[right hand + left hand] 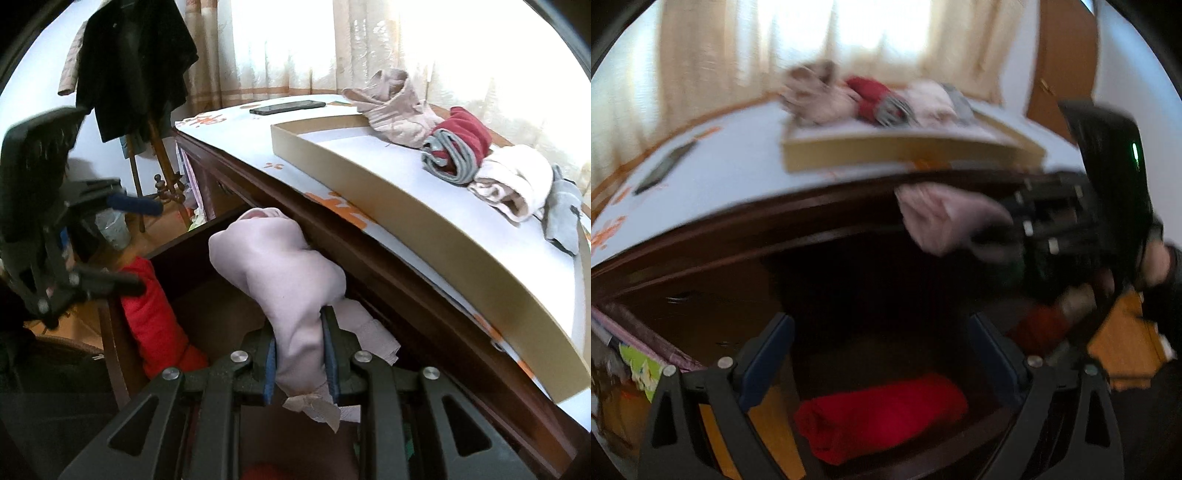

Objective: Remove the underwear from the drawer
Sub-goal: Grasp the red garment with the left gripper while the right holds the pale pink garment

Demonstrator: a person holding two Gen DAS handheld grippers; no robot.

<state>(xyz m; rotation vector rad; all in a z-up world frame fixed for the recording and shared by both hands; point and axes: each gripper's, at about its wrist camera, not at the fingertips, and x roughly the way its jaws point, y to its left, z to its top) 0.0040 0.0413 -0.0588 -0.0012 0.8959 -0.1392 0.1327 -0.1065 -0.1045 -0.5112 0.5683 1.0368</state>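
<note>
Right wrist view has the right claw [300, 363] clamped on a pale pink underwear bundle [284, 269], held above the open drawer [207, 317] just under the dark wooden edge of the surface [373, 218]. A red rolled garment [155, 314] lies in the drawer beside it. On the surface sits a shallow cardboard tray [354, 195] holding more rolled underwear [454, 151], with a phone [286, 107] behind. The left claw [881, 363] hangs with fingers apart over the red roll. Left wrist view is motion-blurred; the drawer's back is too dark to read.
</note>
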